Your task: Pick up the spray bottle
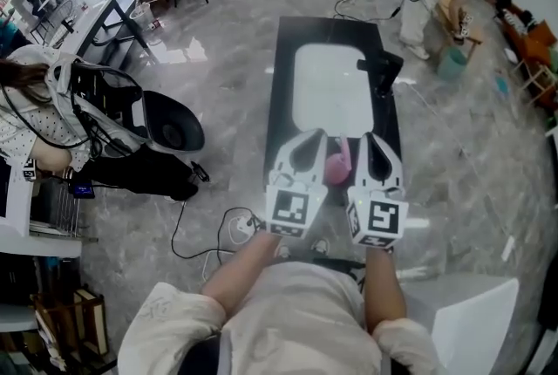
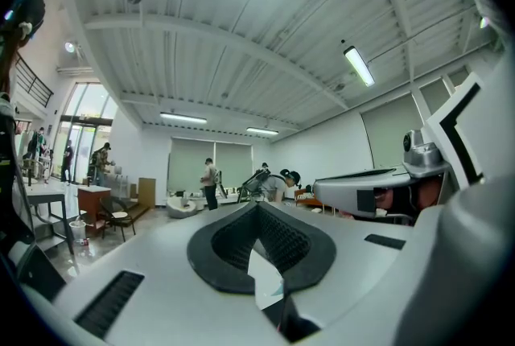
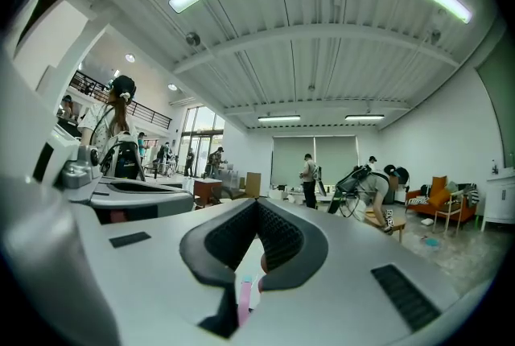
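In the head view my two grippers are held side by side over the near end of a black table (image 1: 282, 68). The left gripper (image 1: 307, 138) and the right gripper (image 1: 375, 139) both point away from me, level. A pink thing (image 1: 336, 164) shows low in the gap between them; I cannot tell whether it is the spray bottle. A pink strip (image 3: 244, 300) shows below the jaws in the right gripper view. A black object (image 1: 384, 72) stands at the table's right edge. Both pairs of jaws meet at their tips, with nothing held (image 2: 257, 206) (image 3: 257, 203).
A white mat (image 1: 331, 85) covers most of the table. A black chair (image 1: 170, 127) and a seated person (image 1: 30, 116) are on the left. Cables (image 1: 235, 229) lie on the floor near my feet. A white box (image 1: 471, 321) stands at the lower right.
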A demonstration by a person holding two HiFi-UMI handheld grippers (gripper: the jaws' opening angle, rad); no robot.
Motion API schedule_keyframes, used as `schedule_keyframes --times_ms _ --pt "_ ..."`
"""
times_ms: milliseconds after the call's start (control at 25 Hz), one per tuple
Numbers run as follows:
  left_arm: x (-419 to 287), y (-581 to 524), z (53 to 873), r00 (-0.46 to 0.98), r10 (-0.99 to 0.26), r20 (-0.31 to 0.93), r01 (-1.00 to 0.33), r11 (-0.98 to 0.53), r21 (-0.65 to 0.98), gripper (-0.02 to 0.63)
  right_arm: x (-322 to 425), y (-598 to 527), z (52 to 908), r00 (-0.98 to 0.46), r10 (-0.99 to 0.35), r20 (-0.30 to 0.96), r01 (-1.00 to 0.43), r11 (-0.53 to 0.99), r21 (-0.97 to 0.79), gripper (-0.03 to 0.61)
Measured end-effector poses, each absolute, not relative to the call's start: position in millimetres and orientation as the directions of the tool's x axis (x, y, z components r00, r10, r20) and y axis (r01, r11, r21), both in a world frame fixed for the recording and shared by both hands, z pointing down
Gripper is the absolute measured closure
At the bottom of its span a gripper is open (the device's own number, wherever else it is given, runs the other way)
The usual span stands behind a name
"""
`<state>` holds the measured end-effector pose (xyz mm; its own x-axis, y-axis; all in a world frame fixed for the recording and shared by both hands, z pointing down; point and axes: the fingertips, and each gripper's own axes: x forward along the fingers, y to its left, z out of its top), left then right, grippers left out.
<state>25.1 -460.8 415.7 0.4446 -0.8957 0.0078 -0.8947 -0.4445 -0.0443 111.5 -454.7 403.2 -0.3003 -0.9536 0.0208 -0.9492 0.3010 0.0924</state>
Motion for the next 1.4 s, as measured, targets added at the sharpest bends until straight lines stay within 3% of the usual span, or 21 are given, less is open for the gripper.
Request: schedule_keyframes --times_ms 280,640,1200,1400 --pt "29.6 -479.1 417.4 0.426 -0.904 -0.003 -0.903 -0.426 -0.050 0.612 116.0 -473.1 417.1 -0.319 -0.947 0.043 -0.943 0.322 0.087 0.575" --pt "23.2 -485.0 402.0 0.404 -0.915 -0.007 -0.914 -0.403 -0.046 0.612 111.9 -480.6 448.1 -0.342 -0.924 0.171 -0.931 0.358 0.070 0.569" --pt "18.1 -472.7 407.5 0.397 -0.918 0.011 -0.916 -0.397 -0.056 0.612 98.1 -467.4 536.9 -0.380 -0.838 0.391 -0.903 0.427 0.037 0.446" --pt "19.2 -471.1 406.6 0.395 -0.919 0.012 -0.917 -0.395 -0.056 0.612 97.3 -464.6 552.5 -0.379 -0.820 0.429 -0.900 0.435 0.038 0.445"
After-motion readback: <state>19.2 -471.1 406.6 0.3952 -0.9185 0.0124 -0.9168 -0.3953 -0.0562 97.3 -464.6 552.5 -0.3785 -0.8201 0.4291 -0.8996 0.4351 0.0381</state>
